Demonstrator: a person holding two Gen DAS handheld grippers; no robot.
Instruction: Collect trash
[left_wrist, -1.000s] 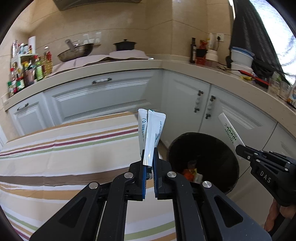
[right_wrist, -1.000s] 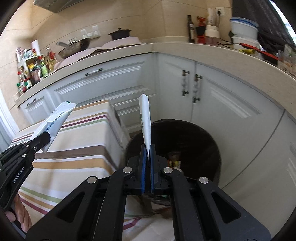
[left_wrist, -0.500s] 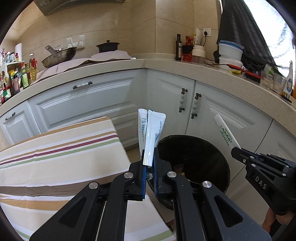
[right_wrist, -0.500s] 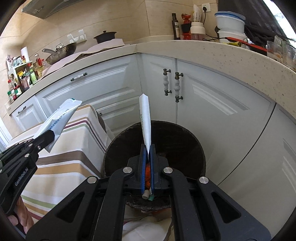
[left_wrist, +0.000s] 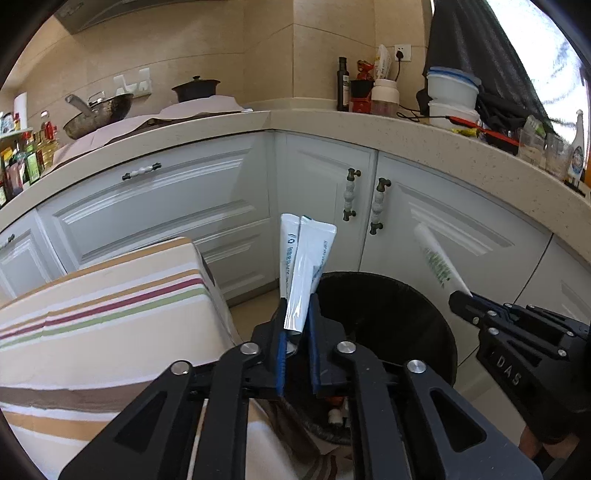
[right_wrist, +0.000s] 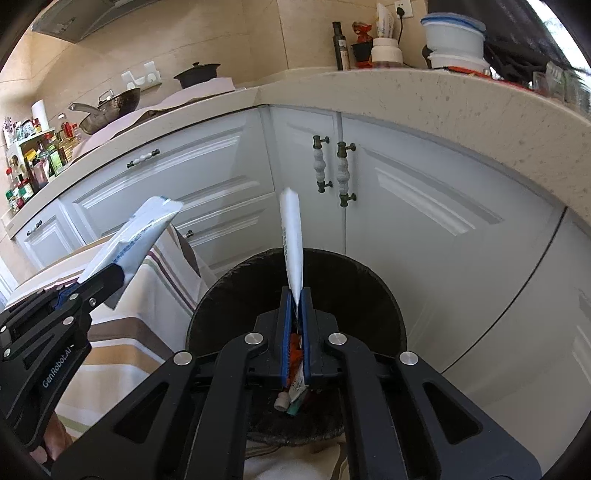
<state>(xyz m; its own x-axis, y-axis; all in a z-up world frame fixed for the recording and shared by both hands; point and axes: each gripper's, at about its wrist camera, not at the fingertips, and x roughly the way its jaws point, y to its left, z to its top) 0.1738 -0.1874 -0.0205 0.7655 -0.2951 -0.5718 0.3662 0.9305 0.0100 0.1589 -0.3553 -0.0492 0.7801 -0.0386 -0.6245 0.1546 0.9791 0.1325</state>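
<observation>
Both grippers now over the bin, jaws opening.
Left gripper (left_wrist: 295, 325) & right gripper (right_wrist: 295, 295) moved from striped table (left_wrist: 110, 295) side to above black bin (left_wrist: 406, 314); packets (left_wrist: 306, 266) still between jaws.

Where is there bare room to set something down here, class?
Free: the striped table top beside the bin; the counter corner between the pot and the bottle. Crowded: the counter right of the bottle, with tubs and glasses.

Matt black plastic on the left claw (left_wrist: 295, 325), blue pads, shiny metal rivets. Between them, glossy white foil sachets (left_wrist: 306, 266), creased. Just beyond, a dull black bin liner (left_wrist: 406, 314). Left of the claw, soft striped cloth (left_wrist: 110, 314); ahead, satin-white cabinet doors (left_wrist: 424, 229).
</observation>
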